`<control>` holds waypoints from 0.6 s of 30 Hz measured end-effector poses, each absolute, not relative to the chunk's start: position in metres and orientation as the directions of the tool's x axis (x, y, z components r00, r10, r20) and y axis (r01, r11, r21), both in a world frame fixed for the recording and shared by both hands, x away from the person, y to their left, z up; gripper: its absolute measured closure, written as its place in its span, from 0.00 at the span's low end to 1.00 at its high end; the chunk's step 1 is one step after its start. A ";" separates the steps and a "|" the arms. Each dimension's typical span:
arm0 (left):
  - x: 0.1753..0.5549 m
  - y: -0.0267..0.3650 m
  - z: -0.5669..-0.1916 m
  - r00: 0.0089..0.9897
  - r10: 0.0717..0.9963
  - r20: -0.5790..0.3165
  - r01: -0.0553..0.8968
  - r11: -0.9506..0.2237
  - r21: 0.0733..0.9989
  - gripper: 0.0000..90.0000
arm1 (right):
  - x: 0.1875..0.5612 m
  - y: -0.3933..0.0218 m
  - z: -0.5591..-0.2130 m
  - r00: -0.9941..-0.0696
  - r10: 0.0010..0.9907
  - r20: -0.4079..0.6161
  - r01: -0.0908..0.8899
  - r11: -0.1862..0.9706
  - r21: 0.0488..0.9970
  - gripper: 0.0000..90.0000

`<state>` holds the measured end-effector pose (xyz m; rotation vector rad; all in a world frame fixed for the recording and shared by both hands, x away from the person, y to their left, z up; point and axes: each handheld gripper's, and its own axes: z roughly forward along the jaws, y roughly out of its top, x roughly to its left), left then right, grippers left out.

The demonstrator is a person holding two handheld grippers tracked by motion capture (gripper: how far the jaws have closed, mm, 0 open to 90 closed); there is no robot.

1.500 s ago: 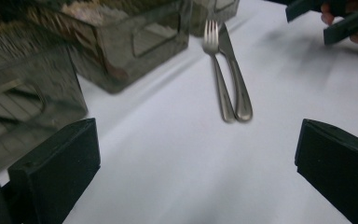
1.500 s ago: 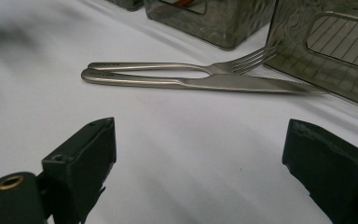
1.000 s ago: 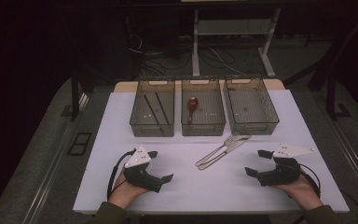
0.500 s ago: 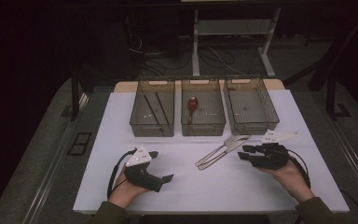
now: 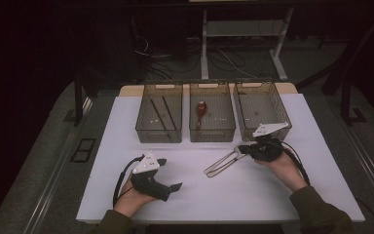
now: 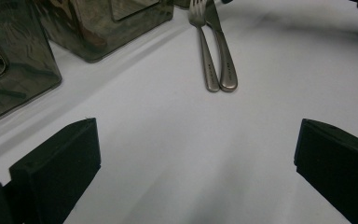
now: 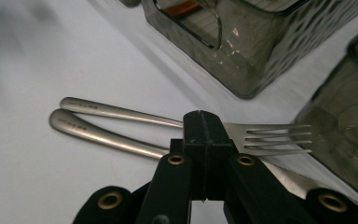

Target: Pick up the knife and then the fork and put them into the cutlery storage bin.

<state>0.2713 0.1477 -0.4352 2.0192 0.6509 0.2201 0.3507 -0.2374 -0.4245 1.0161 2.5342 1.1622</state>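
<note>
Plainly, the right claw [image 7: 200, 135] has its jaws pressed together, tips sitting over the neck of the fork [image 7: 270, 139] where it crosses the knife [image 7: 98, 134]. Whether any metal is actually caught between the pads cannot be told from these views; they look closed on themselves, just above or against the cutlery.

Both pieces lie side by side on the white desk [image 5: 272, 195], handles toward the person and touching at their ends, heads pointing at the right bin [image 5: 262, 109]. Three mesh bins stand in a row at the far edge: the left bin [image 5: 159, 118] holds dark sticks, the middle bin [image 5: 212, 117] a red-headed utensil [image 5: 201, 108], and the right one appears empty.

The likely trouble comes from how close the two pieces lie. A pinch at the neck could catch both, or take one and drag the other along. Thin flat steel on a smooth sheet also gives little to bite on, so shut pads may simply skate over it and push the pair toward the bin wall just beyond the tines.

The right hand [image 5: 283, 165] reaches forward with the forearm angled inward, claw pointing left and slightly down at the cutlery. The left hand [image 5: 134, 197] rests low near the front edge, and the left claw [image 5: 173, 186] is spread wide and empty, aimed across the desk toward the handles, well apart from them.
</note>
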 end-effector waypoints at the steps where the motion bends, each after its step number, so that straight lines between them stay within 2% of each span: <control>1: 0.271 0.148 -0.435 0.841 0.529 -0.108 0.355 -0.392 0.849 0.00 | 0.353 -0.235 -0.427 -0.752 0.648 0.119 0.516 0.468 0.717 0.99; 18: 0.271 0.150 -0.434 0.842 0.529 -0.111 0.354 -0.385 0.852 0.00 | 0.365 -0.214 -0.445 -0.765 0.641 0.060 0.526 0.569 0.632 0.99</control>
